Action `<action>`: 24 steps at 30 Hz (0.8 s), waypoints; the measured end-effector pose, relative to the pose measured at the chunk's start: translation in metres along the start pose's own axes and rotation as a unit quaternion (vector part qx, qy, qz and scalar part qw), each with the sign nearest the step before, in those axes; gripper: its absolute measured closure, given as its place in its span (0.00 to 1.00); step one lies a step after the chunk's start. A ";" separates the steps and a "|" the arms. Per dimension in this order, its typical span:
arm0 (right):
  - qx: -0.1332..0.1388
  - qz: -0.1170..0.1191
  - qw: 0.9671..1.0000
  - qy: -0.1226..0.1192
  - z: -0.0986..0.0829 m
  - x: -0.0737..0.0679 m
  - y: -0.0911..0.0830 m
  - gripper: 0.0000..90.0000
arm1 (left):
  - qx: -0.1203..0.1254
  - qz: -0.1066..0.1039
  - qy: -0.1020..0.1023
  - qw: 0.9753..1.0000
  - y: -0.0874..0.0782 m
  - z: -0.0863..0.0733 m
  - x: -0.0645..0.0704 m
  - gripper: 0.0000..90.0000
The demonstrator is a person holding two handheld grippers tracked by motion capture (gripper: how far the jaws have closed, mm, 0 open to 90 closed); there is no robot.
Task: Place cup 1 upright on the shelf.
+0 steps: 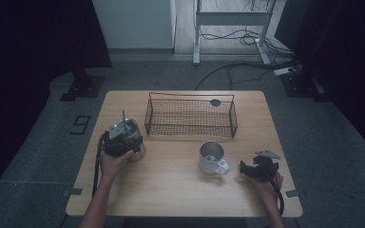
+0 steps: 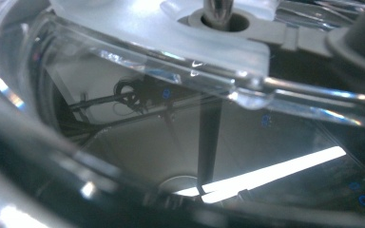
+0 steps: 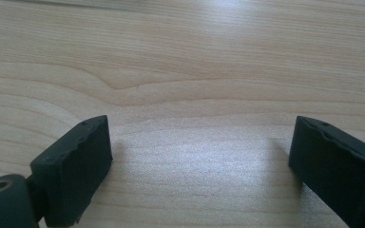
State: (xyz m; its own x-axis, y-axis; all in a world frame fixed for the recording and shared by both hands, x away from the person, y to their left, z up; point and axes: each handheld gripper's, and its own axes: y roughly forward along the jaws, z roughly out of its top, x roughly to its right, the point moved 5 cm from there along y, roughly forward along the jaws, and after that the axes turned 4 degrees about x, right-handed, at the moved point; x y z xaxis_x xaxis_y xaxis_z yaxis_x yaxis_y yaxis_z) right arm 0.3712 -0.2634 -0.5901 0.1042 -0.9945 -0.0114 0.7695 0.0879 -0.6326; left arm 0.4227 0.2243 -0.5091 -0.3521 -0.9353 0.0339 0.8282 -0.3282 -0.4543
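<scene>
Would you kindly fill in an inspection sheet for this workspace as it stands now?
Surface: wooden table, bare in front.
Job's things: clear glass jar with a metal lid, at the left tongs; metal mug at centre.
Clutter: wire basket at the back, looks empty.
Grippers: left tongs at the jar, grip unclear; right tongs open over bare wood.
Cables: a cable trails from each gripper; more lie on the floor.
Surroundings: dark, grey floor, metal stand.

Left hand-held gripper (image 1: 122, 138) jaws hidden, glass jug (image 1: 132, 135) blurred close up

High view: gripper body covers most of jug near table (image 1: 180, 190) left edge; jaw state can't tell. Left gripper view: jug (image 2: 180, 95) too near, smeared, cut by every edge.
</scene>
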 end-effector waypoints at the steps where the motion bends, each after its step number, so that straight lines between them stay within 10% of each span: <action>1: 0.001 -0.003 1.000 0.002 0.000 0.001 0.000 0.09 | 0.004 0.000 0.002 1.000 -0.003 0.002 0.000 0.04; 24: 0.002 -0.006 1.000 0.006 0.000 0.001 -0.001 0.10 | 0.029 0.022 -0.010 0.999 -0.027 0.045 0.004 0.04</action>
State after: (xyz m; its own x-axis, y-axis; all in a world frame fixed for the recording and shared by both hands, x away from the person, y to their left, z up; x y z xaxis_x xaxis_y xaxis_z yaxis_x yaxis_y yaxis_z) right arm 0.3709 -0.2646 -0.5898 0.0881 -0.9960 -0.0135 0.7729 0.0769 -0.6299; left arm 0.4188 0.2233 -0.4564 -0.3071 -0.9511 0.0340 0.8660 -0.2941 -0.4043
